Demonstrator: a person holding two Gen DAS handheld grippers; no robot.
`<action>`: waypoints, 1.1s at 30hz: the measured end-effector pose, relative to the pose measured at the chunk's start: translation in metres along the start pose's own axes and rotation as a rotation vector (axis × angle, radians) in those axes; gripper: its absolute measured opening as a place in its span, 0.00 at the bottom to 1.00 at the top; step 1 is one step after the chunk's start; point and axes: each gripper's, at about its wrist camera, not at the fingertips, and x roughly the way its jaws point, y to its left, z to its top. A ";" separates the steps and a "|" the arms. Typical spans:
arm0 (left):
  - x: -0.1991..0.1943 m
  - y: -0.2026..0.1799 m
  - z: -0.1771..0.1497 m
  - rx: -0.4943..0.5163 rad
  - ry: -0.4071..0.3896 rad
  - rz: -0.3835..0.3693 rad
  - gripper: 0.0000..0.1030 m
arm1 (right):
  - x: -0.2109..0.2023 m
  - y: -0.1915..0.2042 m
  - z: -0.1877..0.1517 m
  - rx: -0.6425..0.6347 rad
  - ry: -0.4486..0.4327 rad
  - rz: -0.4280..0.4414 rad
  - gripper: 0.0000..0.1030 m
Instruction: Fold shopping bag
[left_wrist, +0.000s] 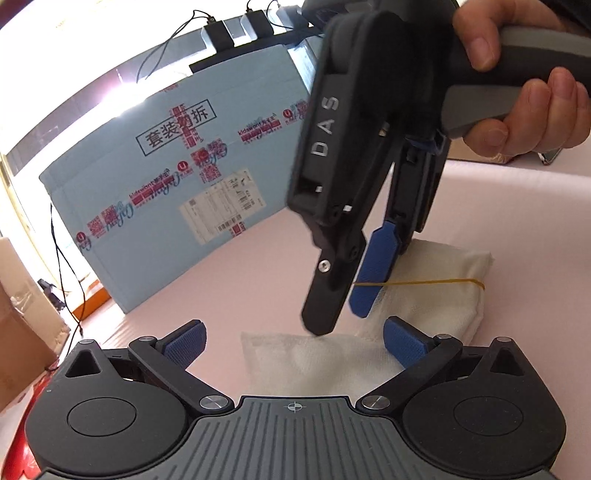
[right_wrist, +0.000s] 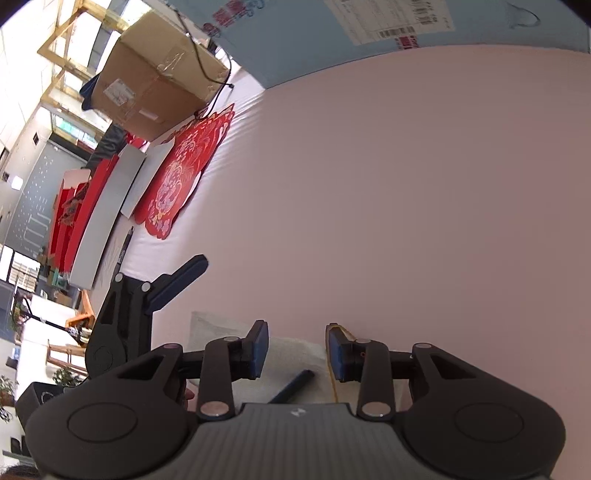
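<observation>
The white fabric shopping bag (left_wrist: 439, 273) lies folded into a thick bundle on the pink tabletop (left_wrist: 236, 280), with a flat flap (left_wrist: 314, 365) reaching toward my left gripper (left_wrist: 293, 343). The left gripper's blue pads stand wide apart on either side of that flap, holding nothing. A hand holds my right gripper (left_wrist: 343, 314) pointing steeply down over the bundle's near end. A yellow rubber band (left_wrist: 417, 283) stretches from it across the bundle to the far edge. In the right wrist view the right gripper (right_wrist: 297, 350) has a gap between its pads, with the band (right_wrist: 333, 380) hooked over the right finger.
A large light-blue carton (left_wrist: 166, 192) stands on the tabletop behind the bag. A brown cardboard box (right_wrist: 159, 81), a red paper cutout (right_wrist: 184, 166) and a pen (right_wrist: 123, 251) lie off to one side. Black cables (left_wrist: 59, 258) hang near the carton.
</observation>
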 end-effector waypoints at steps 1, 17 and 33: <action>-0.001 0.000 -0.001 0.001 -0.001 0.001 1.00 | 0.005 0.015 0.003 -0.053 0.028 -0.028 0.48; -0.007 -0.011 -0.003 0.054 -0.024 0.047 1.00 | 0.037 0.096 0.019 -0.530 0.459 -0.438 0.60; -0.008 -0.002 -0.005 0.014 -0.019 0.020 1.00 | -0.073 -0.040 -0.019 -0.150 0.012 -0.198 0.50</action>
